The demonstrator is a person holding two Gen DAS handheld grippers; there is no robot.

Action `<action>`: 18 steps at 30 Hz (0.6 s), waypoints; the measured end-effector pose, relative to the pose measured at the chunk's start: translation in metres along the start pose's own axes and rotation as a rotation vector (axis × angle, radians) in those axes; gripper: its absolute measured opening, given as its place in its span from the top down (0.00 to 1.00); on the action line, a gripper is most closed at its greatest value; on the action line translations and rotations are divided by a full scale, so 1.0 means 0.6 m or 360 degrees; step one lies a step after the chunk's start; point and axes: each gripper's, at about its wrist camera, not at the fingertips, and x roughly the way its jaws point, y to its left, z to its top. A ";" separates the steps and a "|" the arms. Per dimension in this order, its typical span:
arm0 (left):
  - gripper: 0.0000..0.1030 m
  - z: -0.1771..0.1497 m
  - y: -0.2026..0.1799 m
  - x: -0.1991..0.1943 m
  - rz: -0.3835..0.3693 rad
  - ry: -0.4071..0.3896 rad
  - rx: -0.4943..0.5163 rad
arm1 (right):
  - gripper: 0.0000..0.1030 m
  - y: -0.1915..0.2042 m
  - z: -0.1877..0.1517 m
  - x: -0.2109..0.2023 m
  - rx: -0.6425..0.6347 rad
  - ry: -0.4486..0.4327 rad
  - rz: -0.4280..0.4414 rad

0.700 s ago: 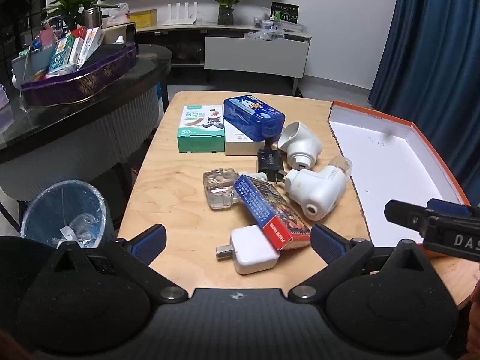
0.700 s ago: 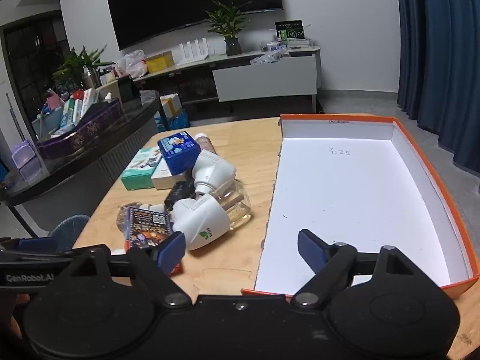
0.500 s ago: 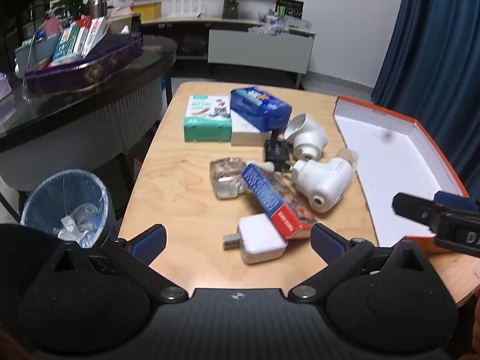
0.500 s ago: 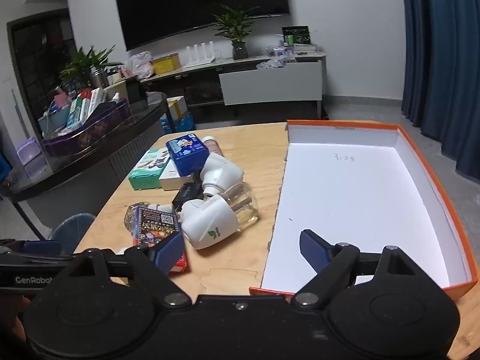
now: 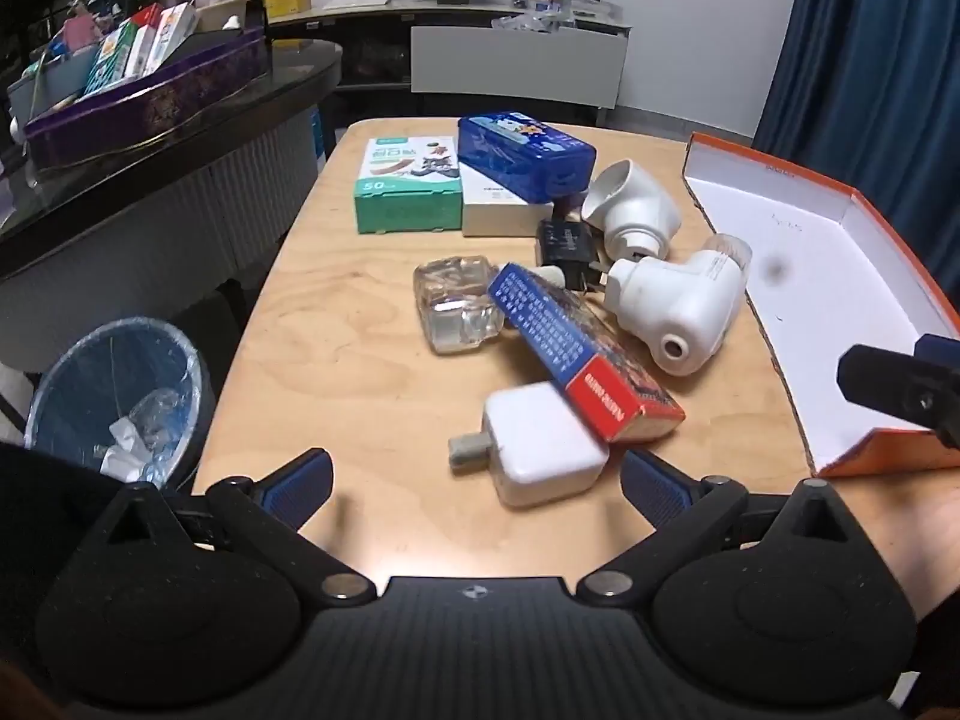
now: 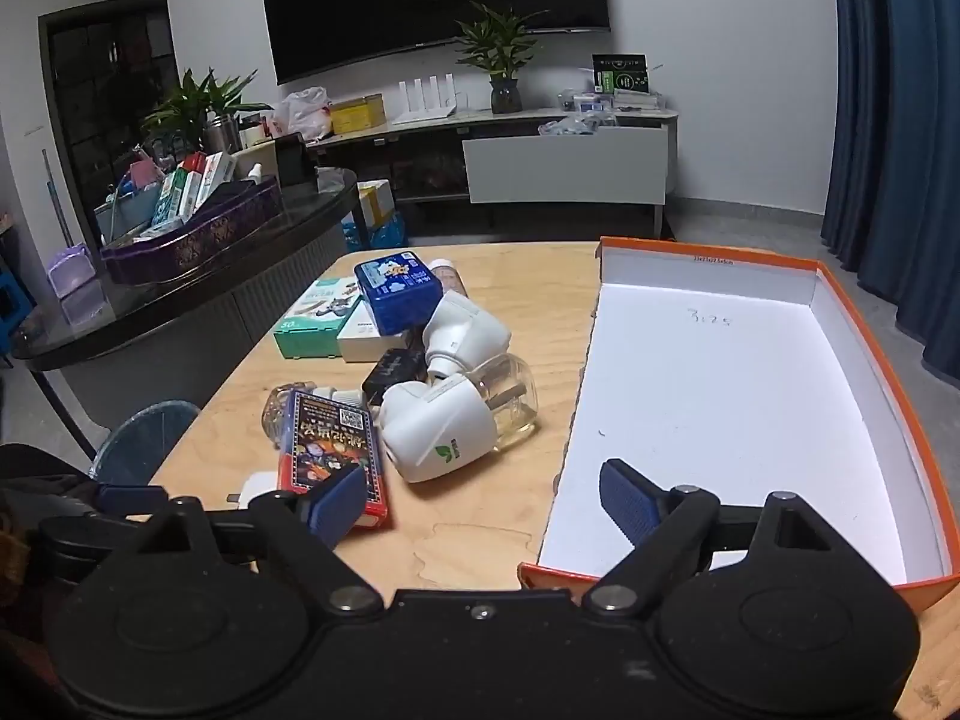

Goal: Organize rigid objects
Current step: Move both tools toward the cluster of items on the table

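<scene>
The white charger (image 5: 543,450) is seen just ahead of the left tool (image 5: 474,474), spread and empty, plug pointing left, well left of the orange box (image 5: 882,450).

Dim indoor light, fisheye-bent edges

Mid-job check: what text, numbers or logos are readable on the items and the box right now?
"50": front of the green-and-white cardboard box.
"3.25": handwritten on the white floor of the orange-rimmed open box.
Green leaf logo, no words: white plastic plug-in device.
Too blurred to read: print on the red-and-blue carton, blue plastic case, white flat box, black adapter.
</scene>
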 end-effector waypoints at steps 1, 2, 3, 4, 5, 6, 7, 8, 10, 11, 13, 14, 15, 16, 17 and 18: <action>0.00 0.002 -0.002 0.007 0.0000 0.0001 0.0008 | 0.03 0.000 0.000 0.002 0.0003 0.0000 -0.0003; 0.00 0.003 -0.003 0.013 -0.0013 0.0012 0.0019 | 0.03 0.000 0.000 0.004 0.0007 0.0004 -0.0007; 0.00 0.003 -0.005 0.022 -0.0019 0.0024 0.0024 | 0.03 -0.001 0.000 0.005 0.0010 0.0010 -0.0010; 0.00 0.003 -0.007 0.028 -0.0014 0.0035 0.0029 | 0.03 -0.001 0.000 0.007 0.0012 0.0015 -0.0010; 0.00 0.002 -0.008 0.033 0.0007 0.0045 0.0034 | 0.03 -0.001 0.000 0.008 0.0013 0.0022 -0.0014; 0.00 0.001 -0.009 0.036 0.0039 0.0043 0.0040 | 0.03 0.000 0.000 0.008 0.0012 0.0026 -0.0017; 0.00 0.000 -0.005 0.036 0.0058 0.0045 0.0039 | 0.03 0.000 0.000 0.008 0.0009 0.0028 -0.0015; 0.00 0.000 0.002 0.036 0.0053 0.0053 0.0022 | 0.03 0.001 0.001 0.008 0.0005 0.0028 -0.0014; 0.00 0.002 0.019 0.033 0.0088 0.0055 -0.0024 | 0.03 0.002 0.004 0.011 0.0005 0.0025 -0.0022; 0.00 0.003 0.027 0.031 0.0121 0.0054 -0.0043 | 0.03 0.003 0.004 0.011 0.0006 0.0024 -0.0021; 0.00 0.004 0.045 0.028 0.0200 0.0045 -0.0082 | 0.03 0.005 0.004 0.013 0.0006 0.0028 -0.0018; 0.00 0.005 0.054 0.026 0.0227 0.0050 -0.0116 | 0.03 0.006 0.004 0.013 0.0001 0.0031 -0.0019; 0.00 0.005 0.065 0.023 0.0222 0.0059 -0.0160 | 0.03 0.007 0.003 0.013 -0.0006 0.0031 -0.0020; 0.00 0.005 0.072 0.019 0.0191 0.0066 -0.0201 | 0.03 0.009 0.004 0.013 -0.0010 0.0032 -0.0020; 0.00 0.004 0.076 0.013 0.0165 0.0062 -0.0225 | 0.03 0.010 0.004 0.013 -0.0009 0.0033 -0.0017; 0.00 0.004 0.076 0.008 0.0153 0.0053 -0.0230 | 0.03 0.011 0.004 0.012 -0.0009 0.0032 -0.0008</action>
